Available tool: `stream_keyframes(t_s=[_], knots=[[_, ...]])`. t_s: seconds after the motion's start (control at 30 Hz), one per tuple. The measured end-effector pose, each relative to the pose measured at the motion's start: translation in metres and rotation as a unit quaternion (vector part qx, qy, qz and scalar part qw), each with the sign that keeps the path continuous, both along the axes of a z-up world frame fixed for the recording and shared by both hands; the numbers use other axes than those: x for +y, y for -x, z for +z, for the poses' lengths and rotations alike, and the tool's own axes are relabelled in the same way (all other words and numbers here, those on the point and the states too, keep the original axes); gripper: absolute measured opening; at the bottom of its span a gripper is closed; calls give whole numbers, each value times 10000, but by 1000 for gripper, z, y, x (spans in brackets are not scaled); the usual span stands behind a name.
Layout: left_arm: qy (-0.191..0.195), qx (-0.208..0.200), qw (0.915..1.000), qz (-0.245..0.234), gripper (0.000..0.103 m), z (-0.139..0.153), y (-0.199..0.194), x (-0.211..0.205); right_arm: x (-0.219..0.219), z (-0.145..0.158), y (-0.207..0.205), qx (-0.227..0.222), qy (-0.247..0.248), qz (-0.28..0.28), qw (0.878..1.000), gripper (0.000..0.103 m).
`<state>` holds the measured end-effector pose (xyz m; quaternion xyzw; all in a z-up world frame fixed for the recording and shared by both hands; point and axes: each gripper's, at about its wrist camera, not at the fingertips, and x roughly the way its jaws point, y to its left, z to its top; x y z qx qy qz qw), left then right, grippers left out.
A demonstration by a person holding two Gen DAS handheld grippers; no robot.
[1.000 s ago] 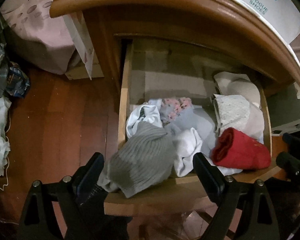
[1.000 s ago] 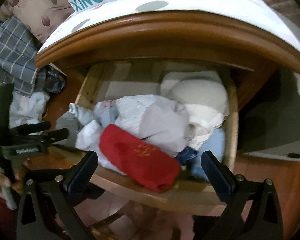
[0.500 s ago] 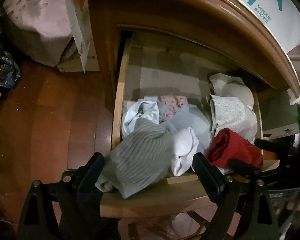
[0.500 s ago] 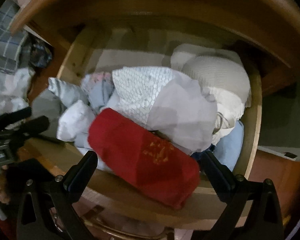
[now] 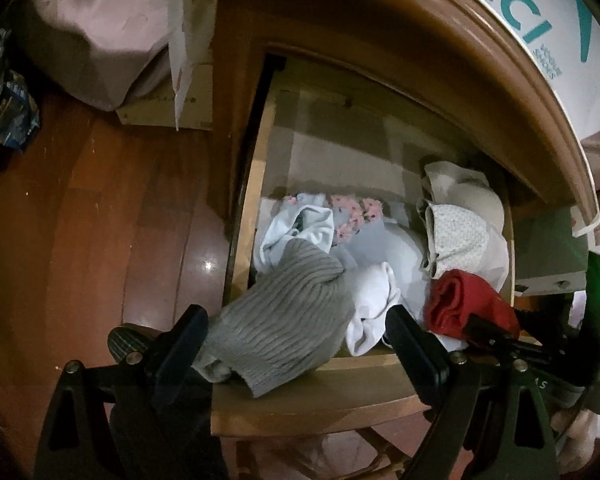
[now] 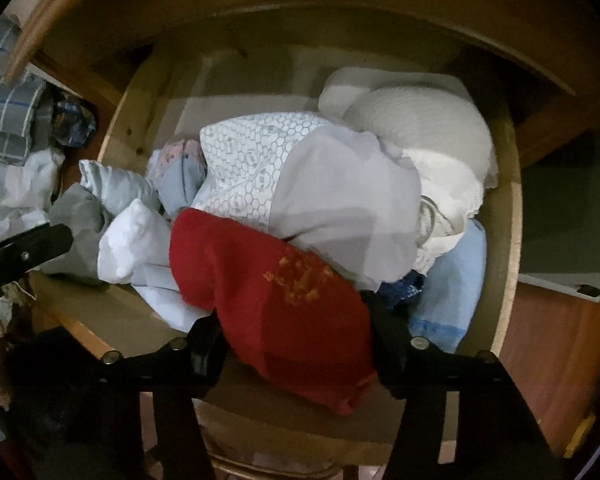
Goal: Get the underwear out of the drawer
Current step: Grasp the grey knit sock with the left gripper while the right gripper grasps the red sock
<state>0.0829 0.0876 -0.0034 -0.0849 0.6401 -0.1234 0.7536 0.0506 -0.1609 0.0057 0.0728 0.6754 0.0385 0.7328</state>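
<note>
The wooden drawer (image 5: 250,216) stands pulled out, full of crumpled clothes. A folded red underwear (image 6: 276,300) with a gold print lies at its front right corner, on the front edge. My right gripper (image 6: 296,340) points straight down over it, and its jaws are closing with the red cloth filling the gap between them and both pads against it. In the left wrist view the red underwear (image 5: 464,300) shows with the right gripper (image 5: 500,336) on it. My left gripper (image 5: 296,344) hangs open above a grey ribbed garment (image 5: 284,320), holding nothing.
White, patterned and light-blue garments (image 6: 340,184) fill the drawer behind the red piece. The grey garment hangs over the drawer's front edge. A shoe box (image 5: 540,40) sits on the nightstand top. Pink bedding (image 5: 92,40) and wooden floor (image 5: 100,220) lie to the left.
My right gripper has come down onto the red underwear and its jaws have narrowed from wide apart to both sides of the cloth. The left gripper has tilted a little and stays open.
</note>
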Motion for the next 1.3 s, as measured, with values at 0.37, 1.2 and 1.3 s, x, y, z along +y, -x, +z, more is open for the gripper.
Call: stream_keyframes(t_s=[0.37,1.2,1.3], knots=[[-452,-50,9983,-360,93,-4,2,-20,-32,38,7,-411,-321,-390,9979,56],[-737,-55,9956,-580,48,-10,7,-45,-35,28,19,-1061,-230,-355,9935,56],[-669,-92,9960,-585,48,-1,8,-42,-38,24,18,-1118,-161,-354,9930,56]])
